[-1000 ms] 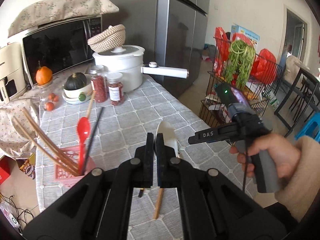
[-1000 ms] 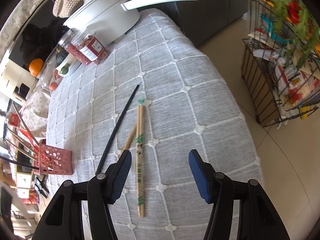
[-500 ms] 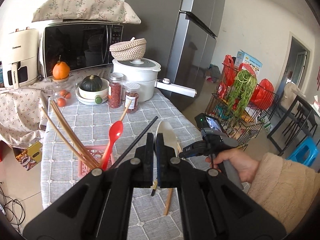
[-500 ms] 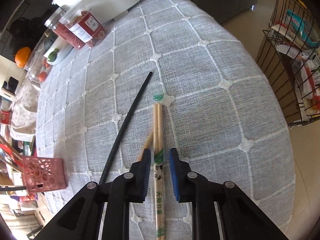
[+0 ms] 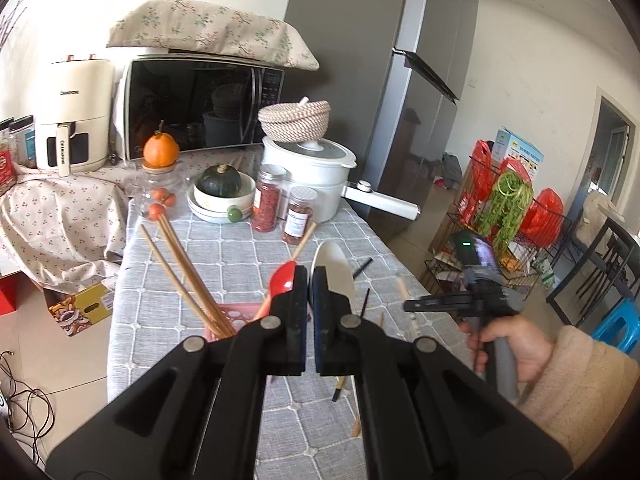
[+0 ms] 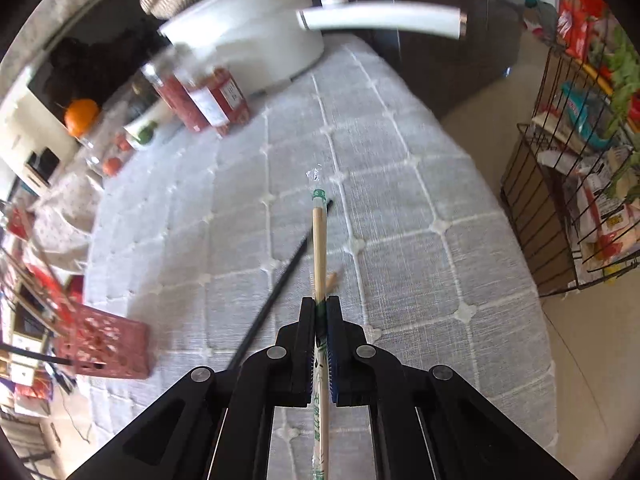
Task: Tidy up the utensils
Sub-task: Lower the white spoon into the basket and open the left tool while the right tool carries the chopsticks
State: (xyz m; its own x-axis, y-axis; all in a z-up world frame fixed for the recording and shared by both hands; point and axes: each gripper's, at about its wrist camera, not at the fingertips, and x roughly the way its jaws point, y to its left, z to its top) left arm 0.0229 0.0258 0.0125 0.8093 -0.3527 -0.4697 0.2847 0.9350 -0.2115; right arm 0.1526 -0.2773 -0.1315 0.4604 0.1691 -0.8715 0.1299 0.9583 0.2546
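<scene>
Right claw [image 6: 320, 312] pinched tight on wrapped chopsticks [image 6: 319, 248], held near their middle. Long sticks pointing straight ahead from the claw, away over the bench [image 6: 420, 208]. Seem lifted a little off the cloth, but hard to be sure.

Just under the claw, a black chopstick [image 6: 276, 292] flat on the cloth, slanting off to the left. Beside it, the tip of a wooden handle [image 6: 331, 279] peeking out.

Left claw [image 5: 309, 280] closed too, fingers almost touching, nothing to see between them. Up above the bench, looking down. Right by its tips, a white spoon [image 5: 334, 264] and a red spoon [image 5: 285, 278].

Farther left, a pink basket [image 6: 104, 344] with long wooden chopsticks [image 5: 188, 276] leaning out of it. Looks like the place for all the utensils. From the right claw, well off to the left and a bit nearer. So next, probably: swing the wrapped pair left, tip the long way up and down, drop one end into the basket. Left claw closer to the basket, but right claw has the sticks.

Far back: red jars [image 5: 267, 200], a white pot [image 5: 308, 176], a woven bowl [image 5: 295, 120] on top, a microwave [image 5: 200, 104].
</scene>
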